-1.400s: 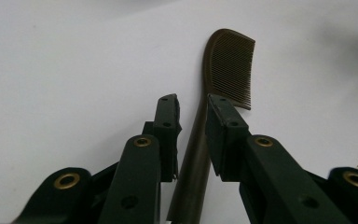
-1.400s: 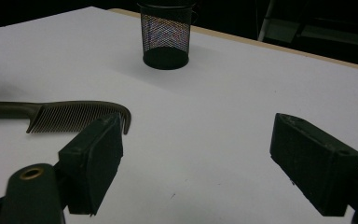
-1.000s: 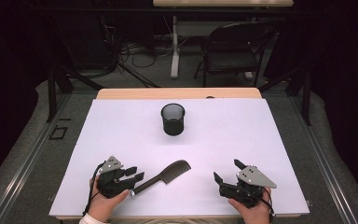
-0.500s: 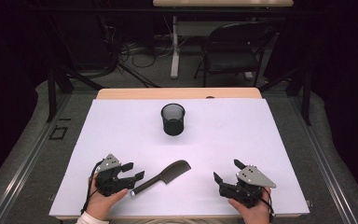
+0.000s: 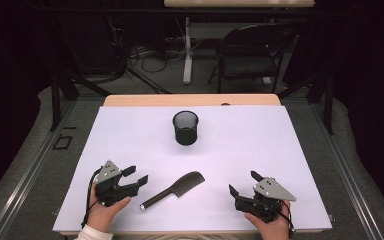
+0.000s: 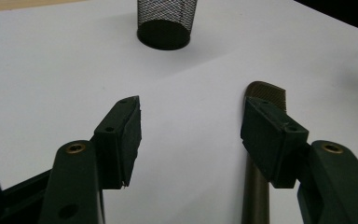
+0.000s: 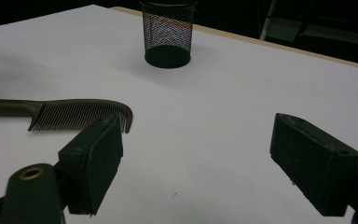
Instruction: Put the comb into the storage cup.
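Dark comb (image 5: 174,189) flat on white table, handle toward near-left, toothed end pointing far-right, untouched.

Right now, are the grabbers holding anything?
No. The left gripper and right gripper are open and empty; the dark plastic comb lies loose on the table.

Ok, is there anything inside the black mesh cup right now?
The mesh cup stands upright, and from above its inside looks dark with nothing sticking out. The very bottom is in shadow, so a small item there can't be ruled out. The comb lies flat on the table, outside it.
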A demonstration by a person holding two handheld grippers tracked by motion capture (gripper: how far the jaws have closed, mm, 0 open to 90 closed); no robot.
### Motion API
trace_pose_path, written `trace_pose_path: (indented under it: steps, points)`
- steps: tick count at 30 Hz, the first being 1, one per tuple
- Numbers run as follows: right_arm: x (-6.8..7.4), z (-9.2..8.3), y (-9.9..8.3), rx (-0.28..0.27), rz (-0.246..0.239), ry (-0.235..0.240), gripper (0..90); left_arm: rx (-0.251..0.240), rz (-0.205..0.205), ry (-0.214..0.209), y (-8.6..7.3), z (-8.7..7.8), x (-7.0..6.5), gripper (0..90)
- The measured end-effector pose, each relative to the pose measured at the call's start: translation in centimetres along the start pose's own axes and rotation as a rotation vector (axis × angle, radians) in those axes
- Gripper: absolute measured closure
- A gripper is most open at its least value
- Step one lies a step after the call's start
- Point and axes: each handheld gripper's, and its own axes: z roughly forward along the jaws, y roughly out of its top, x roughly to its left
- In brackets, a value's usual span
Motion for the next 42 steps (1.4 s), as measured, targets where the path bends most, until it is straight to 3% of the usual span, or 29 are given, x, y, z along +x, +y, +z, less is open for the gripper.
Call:
trace_pose_path:
  steps: [7, 18, 29, 35, 42]
  points:
    - [0.0, 0.0, 0.0, 0.001, -0.003, 0.001, 16.9, 0.028, 0.0, 0.025, 0.0, -0.2, 0.3, 34.6]
    - [0.0, 0.0, 0.0, 0.0, -0.005, 0.003, 16.9, 0.03, 0.015, -0.007, 0.3, -0.1, 0.2, 17.1]
    - [0.1, 0.0, 0.0, 0.002, -0.007, 0.005, 16.9, 0.054, 0.051, -0.031, 0.7, 0.1, -0.4, 15.6]
    - [0.2, 0.1, 0.0, 0.004, -0.01, 0.008, 16.9, 0.079, 0.092, -0.037, 0.9, 0.3, -1.0, 15.7]
    - [0.1, 0.2, -0.1, 0.004, -0.007, 0.01, 16.9, 0.111, 0.113, -0.073, 1.1, 0.7, -1.8, 16.6]
